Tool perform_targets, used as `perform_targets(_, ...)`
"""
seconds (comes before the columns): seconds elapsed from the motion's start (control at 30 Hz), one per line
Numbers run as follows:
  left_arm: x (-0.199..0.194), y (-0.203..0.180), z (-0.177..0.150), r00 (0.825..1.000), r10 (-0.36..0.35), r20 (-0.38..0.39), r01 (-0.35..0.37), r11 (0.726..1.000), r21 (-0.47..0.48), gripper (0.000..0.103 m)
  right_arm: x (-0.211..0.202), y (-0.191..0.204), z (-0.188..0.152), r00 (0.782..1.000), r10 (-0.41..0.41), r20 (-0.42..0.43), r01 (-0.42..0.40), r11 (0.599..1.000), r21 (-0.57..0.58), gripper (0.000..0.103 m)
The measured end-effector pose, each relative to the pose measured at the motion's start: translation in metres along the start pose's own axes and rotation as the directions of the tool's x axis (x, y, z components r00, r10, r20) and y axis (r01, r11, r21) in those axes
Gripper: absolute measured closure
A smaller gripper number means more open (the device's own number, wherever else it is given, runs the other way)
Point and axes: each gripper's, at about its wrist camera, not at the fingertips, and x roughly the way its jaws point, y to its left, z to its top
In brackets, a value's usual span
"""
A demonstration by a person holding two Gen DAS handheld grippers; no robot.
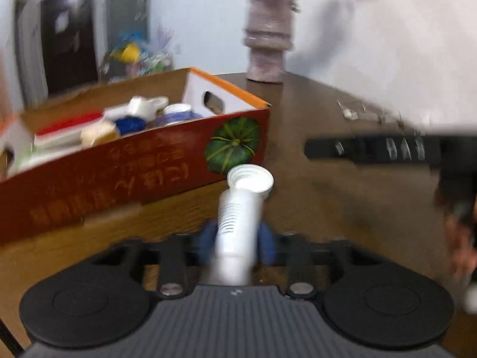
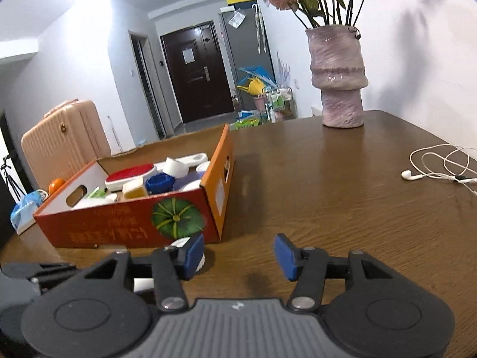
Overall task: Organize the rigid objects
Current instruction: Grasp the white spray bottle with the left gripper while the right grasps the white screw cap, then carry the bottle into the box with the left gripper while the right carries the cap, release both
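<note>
Plainly the left gripper (image 1: 237, 240) has its blue fingers (image 1: 205, 241) clenched on a white bottle (image 1: 238, 223), gripped low on the body with the open threaded mouth pointing toward twelve o'clock, just short of the red cardboard box (image 1: 134, 161) at ten o'clock. The hold looks risky: the bottle sticks far out beyond the pads, so a quick swing could pivot it or let it slide free, and its mouth might catch the box's near wall if it isn't lifted high enough. The box is already crowded with containers, so the bottle may land on top of them and roll. The right gripper (image 2: 240, 256) has its fingers released with nothing between them, hovering over the desk (image 2: 342, 203); it could clip the bottle, which sits just beside its left pad. Motion blur smears the left view, the bottle's base is hidden behind the gripper body, and the box's print is unreadable.
</note>
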Motion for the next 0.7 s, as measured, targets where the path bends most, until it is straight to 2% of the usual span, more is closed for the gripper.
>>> perform_targets(0.03,0.000,-0.004,-0.001,1.000,0.004,0.005,-0.004,0.999,0.045,0.076,0.002,0.001,0.001,1.000,0.005,-0.004,-0.005,1.000,-0.006,0.050)
perform_targets(0.13,-0.005,-0.005,-0.004,1.000,-0.013,0.019,0.011,0.998,0.055,0.076,0.012,0.011,0.001,0.999,0.021,-0.027,-0.022,0.999,-0.042,0.049)
perform_targets(0.2,-0.015,-0.002,-0.004,0.998,0.030,0.055,-0.033,0.997,0.068,0.076,0.021,0.020,0.001,0.998,0.026,-0.049,-0.030,0.997,-0.069,0.047)
perform_targets(0.3,-0.039,0.018,0.000,0.987,0.103,0.126,-0.108,0.994,0.034,0.076,0.039,0.042,-0.001,0.994,0.034,-0.099,-0.049,0.988,-0.149,0.036)
perform_targets(0.37,-0.055,0.038,-0.004,0.979,0.148,0.138,-0.148,0.989,-0.006,0.076,0.048,0.056,-0.004,0.992,0.032,-0.125,-0.059,0.973,-0.221,0.038)
perform_targets(0.4,-0.062,0.044,-0.007,0.974,0.175,0.143,-0.176,0.984,-0.010,0.076,0.051,0.059,-0.005,0.991,0.031,-0.132,-0.061,0.971,-0.232,0.046)
perform_targets(0.43,-0.070,0.051,-0.011,0.967,0.208,0.147,-0.208,0.978,-0.016,0.076,0.053,0.061,-0.006,0.990,0.028,-0.139,-0.059,0.972,-0.227,0.065)
perform_targets(0.6,-0.097,0.065,-0.024,0.961,0.239,0.139,-0.231,0.970,-0.069,0.076,0.041,0.072,-0.009,0.994,0.017,-0.110,-0.043,0.971,-0.235,0.064)
perform_targets(0.7,-0.117,0.064,-0.026,0.960,0.229,0.160,-0.219,0.972,-0.079,0.076,0.016,0.077,-0.009,0.995,0.036,-0.093,-0.058,0.969,-0.239,0.064)
